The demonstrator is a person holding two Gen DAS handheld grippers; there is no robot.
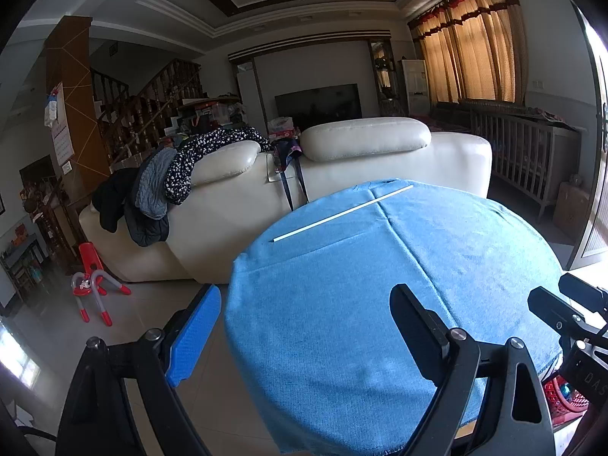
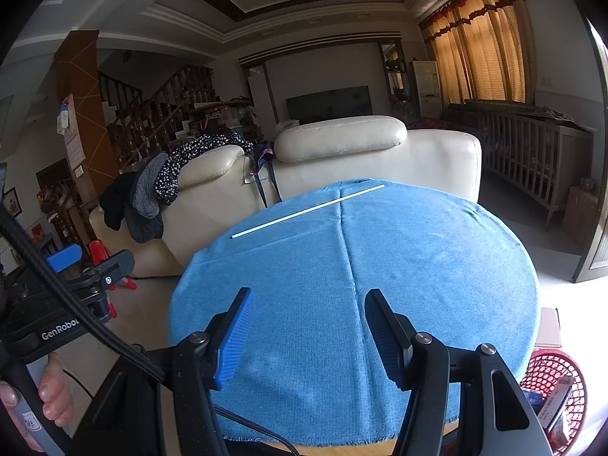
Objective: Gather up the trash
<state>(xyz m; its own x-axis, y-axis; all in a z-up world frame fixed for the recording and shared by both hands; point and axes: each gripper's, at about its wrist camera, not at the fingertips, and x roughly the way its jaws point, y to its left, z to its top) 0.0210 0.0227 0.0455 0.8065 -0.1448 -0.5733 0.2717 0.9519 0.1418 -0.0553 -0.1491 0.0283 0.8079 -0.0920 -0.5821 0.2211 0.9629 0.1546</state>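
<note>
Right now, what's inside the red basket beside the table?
The red basket sits low at the table's right edge. Through its mesh, a flat printed packet and something blue show. The right gripper's frame covers the rest, so its bottom is hidden.

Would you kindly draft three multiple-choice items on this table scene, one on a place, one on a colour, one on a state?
1. Where does the white stick lie?
A. on the far part of the cloth
B. in the red basket
C. on the floor

2. What colour is the cloth on the round table?
A. green
B. blue
C. white

3. How is the right claw?
A. shut on the stick
B. shut on the cloth
C. open, holding nothing

Key:
1 A, the stick rests on the cloth near the sofa, far from both claws.
2 B, the cloth shows blue in both views.
3 C, its fingers stand apart above bare cloth, and the basket sits beside the table.
</note>
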